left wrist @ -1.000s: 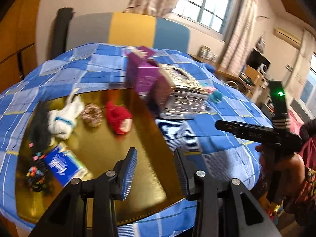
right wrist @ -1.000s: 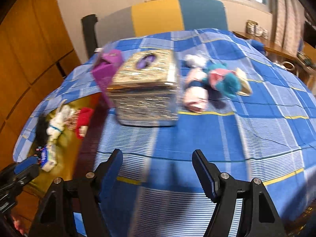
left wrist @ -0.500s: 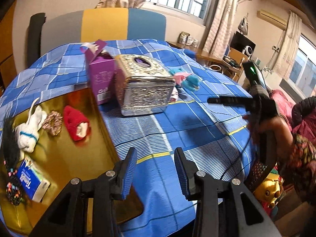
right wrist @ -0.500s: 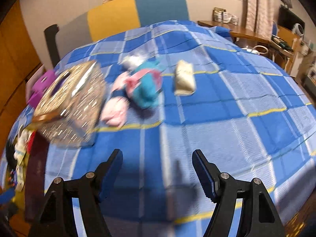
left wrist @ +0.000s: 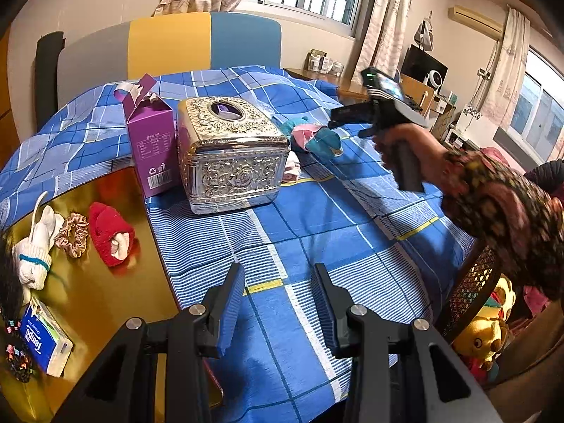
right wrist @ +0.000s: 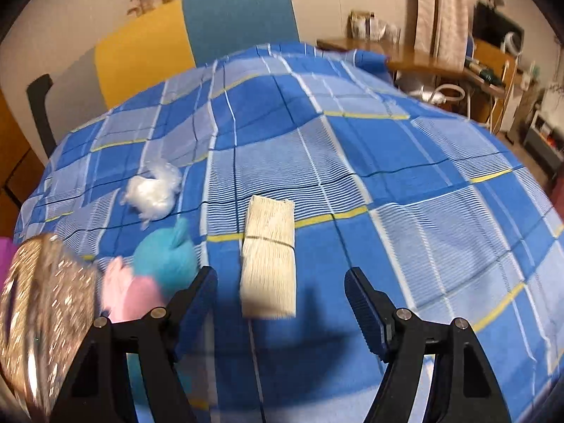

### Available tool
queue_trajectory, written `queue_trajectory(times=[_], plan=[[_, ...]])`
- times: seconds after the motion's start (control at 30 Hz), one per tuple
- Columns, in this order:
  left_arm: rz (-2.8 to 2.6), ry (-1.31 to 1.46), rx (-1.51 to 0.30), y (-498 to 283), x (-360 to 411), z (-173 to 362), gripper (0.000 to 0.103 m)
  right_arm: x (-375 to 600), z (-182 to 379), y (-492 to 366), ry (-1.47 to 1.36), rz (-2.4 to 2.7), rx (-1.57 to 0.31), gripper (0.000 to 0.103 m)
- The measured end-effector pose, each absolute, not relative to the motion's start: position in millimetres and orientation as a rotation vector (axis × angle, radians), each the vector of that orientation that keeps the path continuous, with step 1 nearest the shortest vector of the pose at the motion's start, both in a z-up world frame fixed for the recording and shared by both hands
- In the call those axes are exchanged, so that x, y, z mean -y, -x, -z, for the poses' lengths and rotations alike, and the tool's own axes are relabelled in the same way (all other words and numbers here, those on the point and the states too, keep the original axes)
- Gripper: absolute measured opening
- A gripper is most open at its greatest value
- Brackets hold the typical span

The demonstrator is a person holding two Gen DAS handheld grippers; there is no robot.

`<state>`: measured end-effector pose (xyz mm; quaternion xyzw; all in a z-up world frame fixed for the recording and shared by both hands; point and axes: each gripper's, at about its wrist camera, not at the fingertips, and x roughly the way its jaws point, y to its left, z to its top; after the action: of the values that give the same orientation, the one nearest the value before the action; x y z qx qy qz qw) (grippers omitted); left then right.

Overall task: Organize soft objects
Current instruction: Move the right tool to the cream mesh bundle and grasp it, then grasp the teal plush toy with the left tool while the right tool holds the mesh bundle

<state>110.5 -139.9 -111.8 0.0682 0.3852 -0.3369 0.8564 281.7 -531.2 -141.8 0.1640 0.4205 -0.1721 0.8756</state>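
My right gripper (right wrist: 280,303) is open and empty, just above a cream folded cloth (right wrist: 268,257) lying on the blue checked tablecloth (right wrist: 405,183). A teal and pink soft bundle (right wrist: 165,261) lies to its left, a white fluffy wad (right wrist: 151,194) beyond. My left gripper (left wrist: 278,303) is open and empty over the tablecloth's near edge. In the left wrist view a red soft item (left wrist: 109,232), a satin scrunchie (left wrist: 74,234) and a white sock (left wrist: 35,250) lie on the bare golden tabletop (left wrist: 105,296). The right gripper (left wrist: 347,121) hovers by the teal bundle (left wrist: 317,139).
An ornate silver tissue box (left wrist: 229,155) and a purple carton (left wrist: 149,144) stand mid-table. A Tempo tissue pack (left wrist: 44,340) and beaded hair ties (left wrist: 16,359) lie at the near left. A chair back (left wrist: 169,46) stands behind the table. A wicker chair with a plush toy (left wrist: 483,335) is at right.
The right gripper has moved forward and right past the silver box, and is now over the cream cloth. The left wrist view has swung right; both grippers stay open.
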Motion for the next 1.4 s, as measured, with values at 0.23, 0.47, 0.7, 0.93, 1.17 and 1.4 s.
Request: queue_trajectory(times=[0.23, 0.47, 0.7, 0.93, 1.17, 1.4], plan=[[0.685, -0.135, -0.824, -117.3, 138.9, 115.1, 0.039, 534.4, 170.0, -314.0, -0.348, 0.323, -0.928, 0.07], [0.706, -0.129, -0.814, -121.2, 151.4, 110.4, 0.039, 534.2, 183.6, -317.0, -0.33, 0.316, -0.989, 0.044], [0.747, -0.139, -0.786, -128.7, 184.6, 96.6, 0.039, 541.8, 170.6, -276.3, -0.322, 0.317, -1.061, 0.042], [0.814, -0.101, -0.743, -152.2, 236.9, 57.9, 0.039, 549.2, 153.8, -221.5, -0.277, 0.37, -1.056, 0.042], [0.798, -0.159, -0.747, -195.4, 312.7, 41.5, 0.042, 565.2, 153.0, -208.1, -0.362, 0.391, -1.035, 0.042], [0.688, -0.275, -0.809, -251.3, 379.3, 68.9, 0.046, 560.5, 150.9, -213.8, -0.3, 0.396, -1.022, 0.043]])
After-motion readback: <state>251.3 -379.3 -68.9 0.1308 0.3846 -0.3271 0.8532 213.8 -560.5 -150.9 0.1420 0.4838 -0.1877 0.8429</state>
